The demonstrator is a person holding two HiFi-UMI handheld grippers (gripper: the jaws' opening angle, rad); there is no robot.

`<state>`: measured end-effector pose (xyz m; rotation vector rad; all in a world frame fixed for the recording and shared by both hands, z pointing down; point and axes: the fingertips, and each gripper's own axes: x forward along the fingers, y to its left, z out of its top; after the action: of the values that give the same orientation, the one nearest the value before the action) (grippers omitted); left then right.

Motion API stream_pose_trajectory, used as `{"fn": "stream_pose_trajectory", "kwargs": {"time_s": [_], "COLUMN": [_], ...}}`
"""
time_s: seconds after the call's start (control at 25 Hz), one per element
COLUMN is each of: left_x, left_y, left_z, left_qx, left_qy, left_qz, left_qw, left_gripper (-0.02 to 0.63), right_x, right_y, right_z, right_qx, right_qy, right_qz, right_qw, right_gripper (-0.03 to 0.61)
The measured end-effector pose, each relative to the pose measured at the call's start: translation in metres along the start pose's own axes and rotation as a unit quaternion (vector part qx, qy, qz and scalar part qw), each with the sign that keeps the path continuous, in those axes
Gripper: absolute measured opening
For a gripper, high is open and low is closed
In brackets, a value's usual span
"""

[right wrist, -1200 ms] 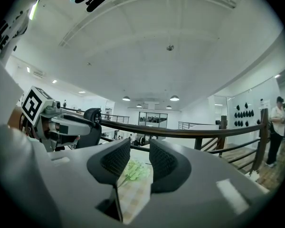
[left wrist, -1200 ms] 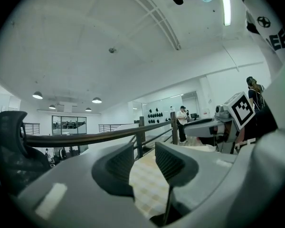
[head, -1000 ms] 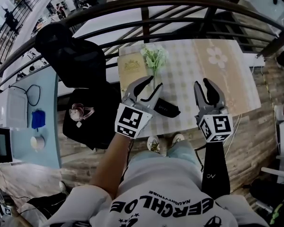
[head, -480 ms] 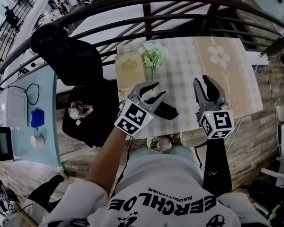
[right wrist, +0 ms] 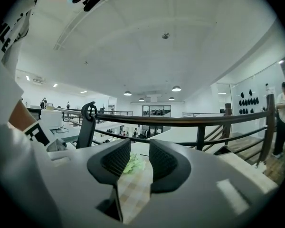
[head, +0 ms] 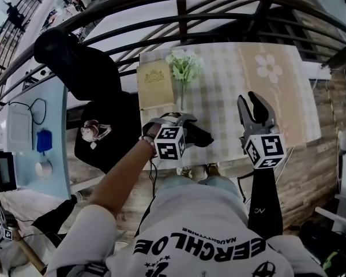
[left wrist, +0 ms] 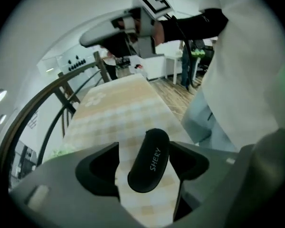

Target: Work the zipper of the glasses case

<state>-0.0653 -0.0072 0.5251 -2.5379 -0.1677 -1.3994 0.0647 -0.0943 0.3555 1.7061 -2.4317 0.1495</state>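
Black oval glasses case (left wrist: 149, 160), white lettering on top; closed, lying flat on checked tablecloth (head: 230, 97)

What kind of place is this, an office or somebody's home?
Probably an upper gallery in a large open office, not a home: a dark railing edges the floor behind the cloth-covered table, an office chair stands beside it, and ceiling lamps light a wide hall beyond.
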Motion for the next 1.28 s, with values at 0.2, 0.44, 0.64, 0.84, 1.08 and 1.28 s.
{"fn": "stream_pose_trajectory", "kwargs": {"time_s": [0.2,0.44,0.64,0.84,1.08,1.28], "left_x": [0.04,0.076,0.082,0.08,0.084,0.1], "left_y": [-0.027,-0.024,-0.006,0.028,0.071,0.097], "left_z": [-0.025,-0.039,-0.037,-0.037,-0.021,-0.003], "left_qx": [0.077,0.103,0.03,-0.078,-0.157,-0.178], "left_qy": [0.092,0.129,0.113,0.102,0.082,0.068], "left_qz": [-0.088,-0.08,-0.045,0.012,0.064,0.081], "left_qw": [0.9888,0.9831,0.9922,0.9917,0.9822,0.9784], "left_gripper": [0.345,0.34,0.321,0.316,0.316,0.321], "right_x": [0.005,0.012,0.02,0.029,0.043,0.052], "right_y": [-0.013,-0.027,-0.034,-0.037,-0.044,-0.056], "right_z": [-0.005,-0.01,-0.014,-0.022,-0.032,-0.044], "right_qx": [0.004,0.003,-0.002,0.0,0.001,0.009], "right_qy": [0.006,0.018,0.025,0.032,0.042,0.052], "right_qz": [0.0,0.002,0.009,0.02,0.033,0.04], "right_qw": [1.0,1.0,1.0,0.999,0.999,0.998], "right_gripper": [0.152,0.152,0.152,0.152,0.152,0.149]}}
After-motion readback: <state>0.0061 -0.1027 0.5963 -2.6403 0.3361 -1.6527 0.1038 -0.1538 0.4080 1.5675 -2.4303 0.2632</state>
